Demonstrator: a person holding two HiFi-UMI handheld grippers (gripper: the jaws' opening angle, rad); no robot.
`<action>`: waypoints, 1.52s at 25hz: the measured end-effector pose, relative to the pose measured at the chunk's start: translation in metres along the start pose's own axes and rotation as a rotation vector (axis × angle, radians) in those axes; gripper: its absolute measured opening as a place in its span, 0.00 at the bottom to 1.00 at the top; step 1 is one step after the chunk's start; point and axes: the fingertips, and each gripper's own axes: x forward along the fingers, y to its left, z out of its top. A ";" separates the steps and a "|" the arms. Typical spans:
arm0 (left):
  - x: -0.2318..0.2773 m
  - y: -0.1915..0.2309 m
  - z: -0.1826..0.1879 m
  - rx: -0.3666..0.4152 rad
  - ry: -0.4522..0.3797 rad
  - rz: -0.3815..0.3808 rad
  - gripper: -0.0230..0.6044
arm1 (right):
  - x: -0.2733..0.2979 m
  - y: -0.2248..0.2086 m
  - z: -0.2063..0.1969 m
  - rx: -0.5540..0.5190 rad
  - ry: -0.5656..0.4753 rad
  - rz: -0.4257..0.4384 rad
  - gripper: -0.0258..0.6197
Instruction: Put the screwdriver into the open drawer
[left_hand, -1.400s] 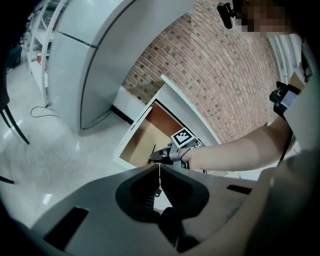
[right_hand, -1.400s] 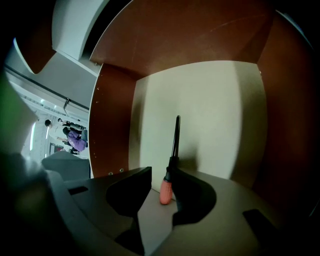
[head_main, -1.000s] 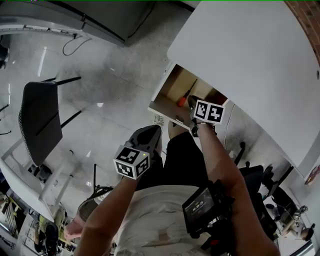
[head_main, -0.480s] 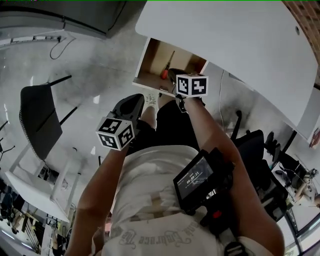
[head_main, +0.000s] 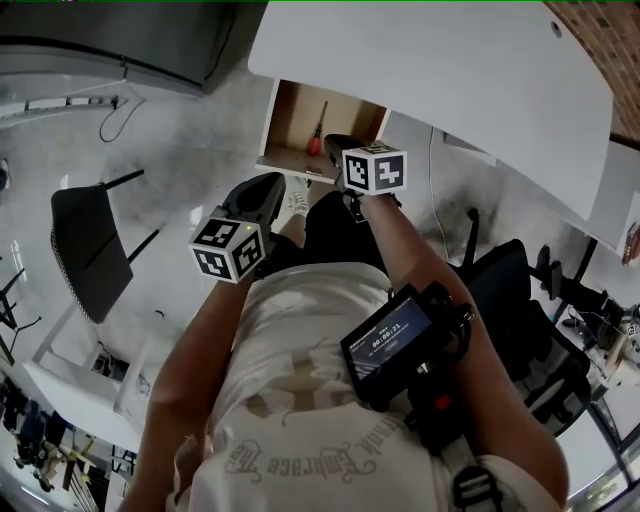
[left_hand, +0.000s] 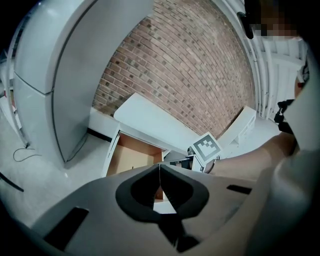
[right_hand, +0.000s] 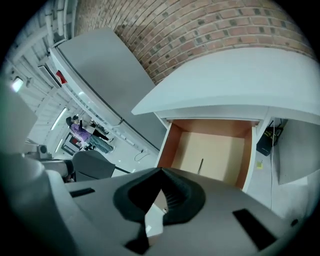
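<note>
The screwdriver, with a red handle and dark shaft, lies inside the open wooden drawer under the white desk; its shaft also shows in the right gripper view. My right gripper hangs above the drawer's front edge. Its jaws have just been closing and now stand shut with nothing between them. My left gripper is to the left of the drawer, nearer my body, its jaws shut and empty. From the left gripper view the drawer sits beyond the jaws.
The white desk runs over the drawer against a brick wall. A black chair stands on the floor at left, a grey cabinet at the back left, an office chair at right. A cable lies on the floor.
Both grippers have lifted up and back from the drawer. The right gripper has come away from the screwdriver, which stays in the drawer.
</note>
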 end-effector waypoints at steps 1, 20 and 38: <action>-0.003 -0.006 0.003 0.009 0.000 -0.006 0.08 | -0.008 0.003 0.001 -0.001 -0.011 0.000 0.08; -0.016 -0.053 0.047 0.114 -0.026 -0.086 0.08 | -0.115 0.046 0.045 -0.052 -0.245 0.074 0.07; -0.025 -0.106 0.089 0.237 -0.121 -0.129 0.07 | -0.216 0.066 0.059 -0.215 -0.399 0.076 0.07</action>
